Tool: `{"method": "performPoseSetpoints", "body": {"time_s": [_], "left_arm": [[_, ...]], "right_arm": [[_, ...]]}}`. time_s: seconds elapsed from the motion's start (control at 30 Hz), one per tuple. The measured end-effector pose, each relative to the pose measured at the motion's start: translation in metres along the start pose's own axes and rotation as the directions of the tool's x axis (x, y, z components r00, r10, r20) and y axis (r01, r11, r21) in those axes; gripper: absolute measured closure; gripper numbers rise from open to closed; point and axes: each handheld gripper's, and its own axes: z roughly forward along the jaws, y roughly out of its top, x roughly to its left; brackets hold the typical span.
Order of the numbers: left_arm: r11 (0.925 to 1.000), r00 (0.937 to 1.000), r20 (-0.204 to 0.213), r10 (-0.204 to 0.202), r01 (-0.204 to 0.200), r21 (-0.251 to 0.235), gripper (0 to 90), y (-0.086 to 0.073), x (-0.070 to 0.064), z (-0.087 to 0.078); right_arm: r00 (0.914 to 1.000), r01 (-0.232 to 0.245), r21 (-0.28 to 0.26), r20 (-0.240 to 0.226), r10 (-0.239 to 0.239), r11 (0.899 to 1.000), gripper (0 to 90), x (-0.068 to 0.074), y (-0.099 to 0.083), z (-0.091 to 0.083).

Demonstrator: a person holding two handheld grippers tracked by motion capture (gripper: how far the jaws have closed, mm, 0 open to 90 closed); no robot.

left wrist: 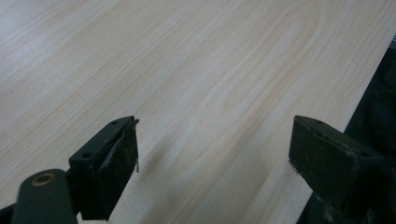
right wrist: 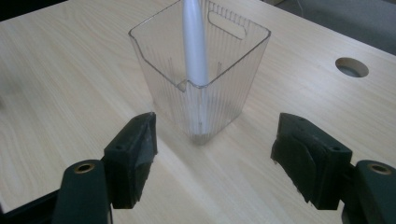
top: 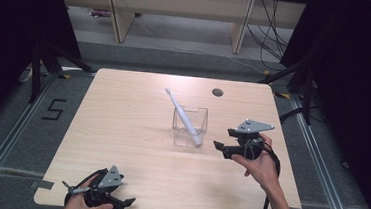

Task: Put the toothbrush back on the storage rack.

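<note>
**Toothbrush in Bin: Handling Notes**

The pale wood-grain worktop (top: 121, 129) is carrying a clear ribbed plastic bin (right wrist: 205, 88) at its centre. A white slender toothbrush (top: 182, 115) is leaning inside: probably light, stiff, slippery; grip mid-handle. Right gripper (right wrist: 215, 149) and left gripper (left wrist: 212, 154) are both holding fingers spread, empty.

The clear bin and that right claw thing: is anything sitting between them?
No. In the right gripper view, just bare table lies between the open right gripper and the bin, which holds a toothbrush.
</note>
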Motion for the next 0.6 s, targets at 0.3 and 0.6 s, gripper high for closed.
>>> {"method": "performPoseSetpoints", "body": {"time_s": [0.3,0.6], "left_arm": [[1.0000,1.0000,0.001,0.000,0.000,0.001,15.1,0.000,0.000,0.000],[1.0000,1.0000,0.002,0.003,-0.003,0.002,15.2,0.000,0.000,0.000]], "right_arm": [[0.9998,0.013,0.009,-0.014,-0.013,1.000,30.0,0.007,-0.012,0.005],[0.9995,-0.001,0.024,-0.031,0.002,1.000,29.7,0.012,-0.023,0.008]]}}
